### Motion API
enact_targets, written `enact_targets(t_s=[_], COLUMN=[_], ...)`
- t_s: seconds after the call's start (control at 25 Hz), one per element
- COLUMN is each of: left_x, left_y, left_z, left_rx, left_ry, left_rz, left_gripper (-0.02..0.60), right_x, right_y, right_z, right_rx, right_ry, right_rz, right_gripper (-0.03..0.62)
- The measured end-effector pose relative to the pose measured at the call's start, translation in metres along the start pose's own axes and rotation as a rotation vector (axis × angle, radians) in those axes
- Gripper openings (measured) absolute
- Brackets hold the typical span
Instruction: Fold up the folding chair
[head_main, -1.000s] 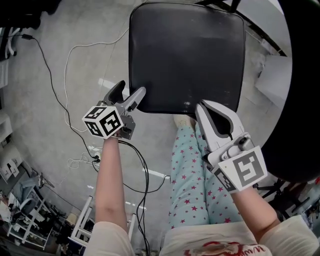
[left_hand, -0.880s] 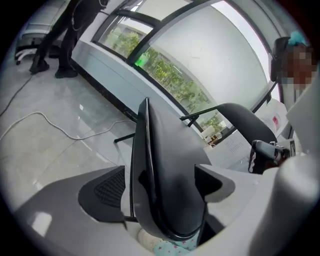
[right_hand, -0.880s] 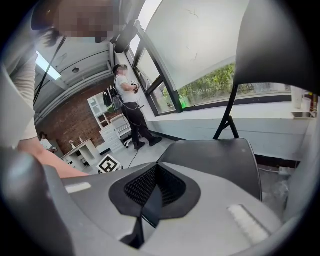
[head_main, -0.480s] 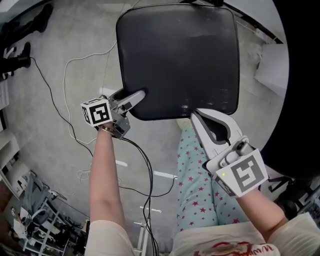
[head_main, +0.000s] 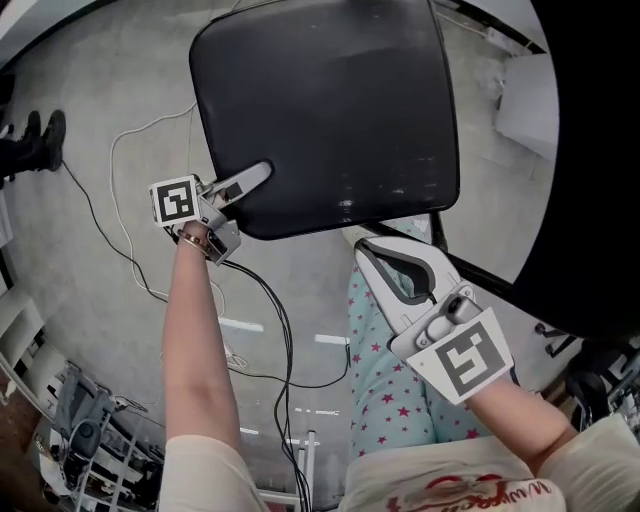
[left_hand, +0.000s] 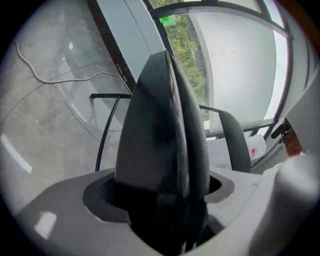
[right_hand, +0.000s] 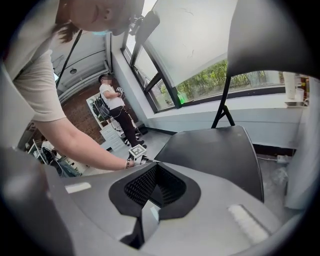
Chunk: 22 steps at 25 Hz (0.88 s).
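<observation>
Black padded seat of the folding chair (head_main: 330, 110) fills upper centre of the head view, seat down, lying roughly flat. In the right gripper view its dark backrest (right_hand: 270, 35) stands at the upper right on a black frame tube (right_hand: 222, 107). Chair is not folded.

Left gripper (head_main: 262, 172) is at left of centre, jaws pointing right and slightly up. The tip overlaps the seat's front-left corner. Can't tell from the head view whether it touches the seat or sits just over it. In the left gripper view both dark jaws are pressed together along their length and I see nothing between them. Its marker cube (head_main: 177, 198) faces up, just left of the seat edge.

Right gripper (head_main: 366, 246) is at lower centre-right, tip pointing to upper left, just below the seat's front edge and not overlapping it. Jaw tips meet and there is nothing in them. Its own view shows only the ribbed black hollow at the jaw base, with the seat beyond it.

White cable (head_main: 130, 160) loops over the grey concrete floor (head_main: 80, 240) at left. Black cable (head_main: 280, 330) runs down from the left gripper. Teal star-print trousers (head_main: 385, 400) are at bottom centre. A second person (right_hand: 112, 100) stands far back, upper left of the right gripper view.
</observation>
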<state>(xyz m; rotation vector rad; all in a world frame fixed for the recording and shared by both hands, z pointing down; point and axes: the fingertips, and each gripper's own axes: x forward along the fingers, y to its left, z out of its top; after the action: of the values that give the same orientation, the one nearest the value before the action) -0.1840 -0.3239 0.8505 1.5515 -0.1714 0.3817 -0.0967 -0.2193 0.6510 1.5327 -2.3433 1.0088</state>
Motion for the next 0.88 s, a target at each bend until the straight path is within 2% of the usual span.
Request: enact_targets(t_s=[0.12, 0.28, 0.48, 0.64, 0.84, 0.88], left_x=[0.003, 0.002, 0.002, 0.002, 0.001, 0.001], left_y=[-0.004, -0.002, -0.001, -0.002, -0.003, -0.004], left_z=[-0.003, -0.001, -0.001, 0.0, 0.002, 0.003], left_rx=[-0.036, -0.013, -0.005, 0.002, 0.014, 0.016], left_ry=[0.006, 0.009, 0.006, 0.005, -0.012, -0.019], left_rz=[-0.004, 0.005, 0.002, 0.003, 0.014, 0.016], left_gripper=[0.414, 0.411, 0.411, 0.411, 0.411, 0.413], right_x=[-0.009, -0.027, -0.06, -0.082, -0.103, -0.104], right_y=[0.008, 0.014, 0.003, -0.003, -0.029, -0.031], right_z=[-0.004, -0.022, -0.047, -0.063, -0.06, -0.057], right_rx=[-0.015, -0.011, -0.026, -0.049, -0.028, -0.03], right_ry=[-0.021, -0.023, 0.015, 0.048, 0.025, 0.015], right_rz=[-0.004, -0.013, -0.122, -0.145, -0.237, -0.246], right_gripper=[0.026, 0.025, 0.025, 0.027, 0.125, 0.114])
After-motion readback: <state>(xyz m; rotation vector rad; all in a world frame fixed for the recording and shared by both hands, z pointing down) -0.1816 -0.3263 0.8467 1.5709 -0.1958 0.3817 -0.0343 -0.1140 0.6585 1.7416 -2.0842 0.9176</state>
